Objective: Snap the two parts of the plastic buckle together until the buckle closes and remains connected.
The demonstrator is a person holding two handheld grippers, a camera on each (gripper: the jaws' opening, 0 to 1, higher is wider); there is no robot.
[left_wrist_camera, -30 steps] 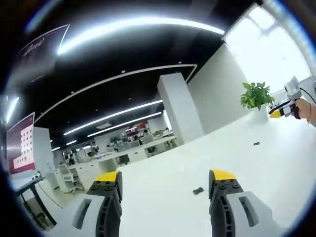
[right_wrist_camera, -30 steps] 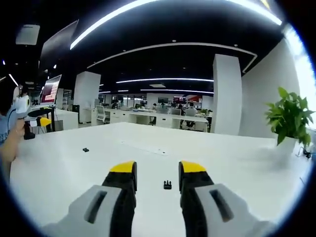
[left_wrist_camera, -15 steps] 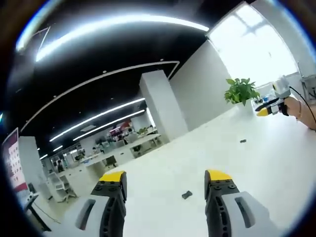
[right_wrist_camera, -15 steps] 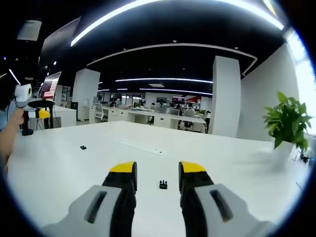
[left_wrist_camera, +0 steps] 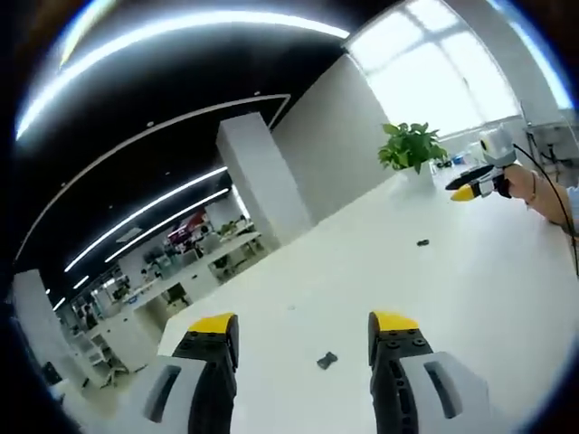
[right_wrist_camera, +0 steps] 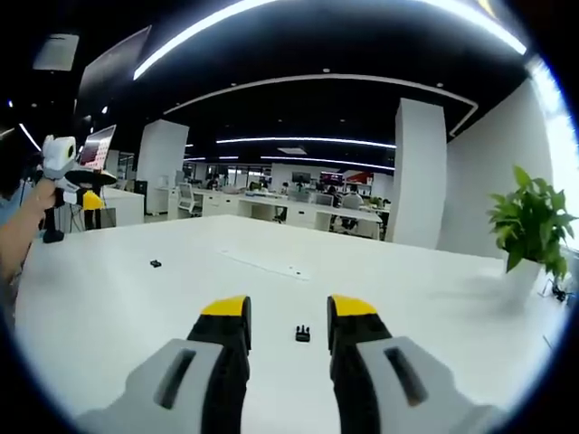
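Observation:
Two small black buckle parts lie apart on a white table. In the left gripper view one part lies just ahead between my open left gripper's yellow-tipped jaws, and the other part sits farther off to the right. The right gripper, held by a hand, hovers above the table at the far right there. In the right gripper view a pronged part lies between my open right gripper's jaws, the second part lies far left, and the left gripper hangs in the air at the left edge.
A potted green plant stands on the table's far right side, seen also as the plant near the window. A thin white strip lies mid-table. White pillars and office desks fill the room beyond the table.
The left gripper view has swung, so its near buckle part and the plant have slid left in the picture. The right gripper view has barely shifted. Both grippers stay open.

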